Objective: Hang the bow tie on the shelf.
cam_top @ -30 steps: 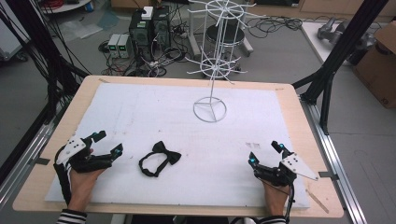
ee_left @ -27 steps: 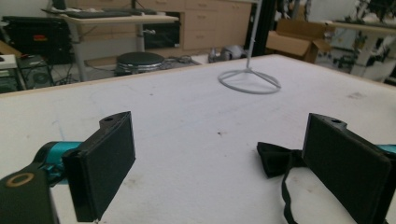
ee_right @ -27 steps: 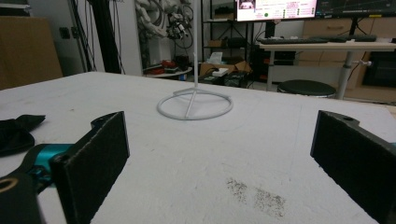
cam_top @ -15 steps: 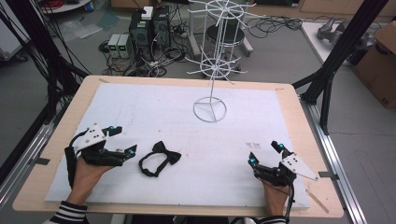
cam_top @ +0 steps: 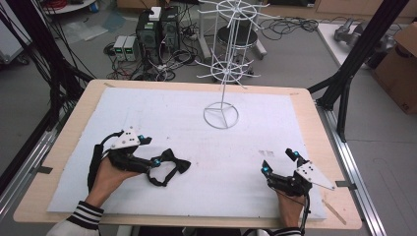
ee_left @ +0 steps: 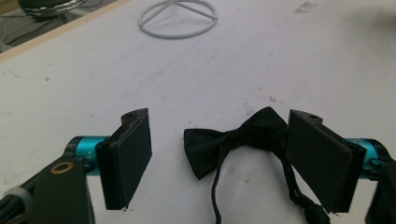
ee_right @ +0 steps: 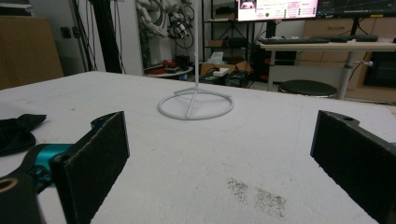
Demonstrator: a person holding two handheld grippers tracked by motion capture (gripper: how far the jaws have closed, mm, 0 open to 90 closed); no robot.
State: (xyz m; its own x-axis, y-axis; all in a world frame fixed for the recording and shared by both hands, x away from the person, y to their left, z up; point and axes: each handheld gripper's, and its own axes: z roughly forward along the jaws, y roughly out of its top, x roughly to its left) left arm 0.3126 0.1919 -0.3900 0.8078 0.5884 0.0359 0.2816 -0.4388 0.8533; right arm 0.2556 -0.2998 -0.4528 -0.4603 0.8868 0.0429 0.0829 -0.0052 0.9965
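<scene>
Black fabric bow tie (ee_left: pixel 236 140) flat on white counter (cam_top: pixel 196 123), between spread jaws of left tool (ee_left: pixel 219 154), nearer its right jaw; not gripped. Right tool (ee_right: pixel 219 154) wide, empty. White wire stand (cam_top: pixel 223 64) ahead, bare; pickup pending.

Both rigs look the same: the left hand-held gripper (cam_top: pixel 148 151) and right hand-held gripper (cam_top: pixel 279 162) are black frames with flat rectangular black pads (ee_left: pixel 131 156), teal anodized fittings behind them, and a grey triangular plate on top. Black cables trail back. The sleeves (cam_top: pixel 85 216) have black-and-white striped cuffs.
</scene>
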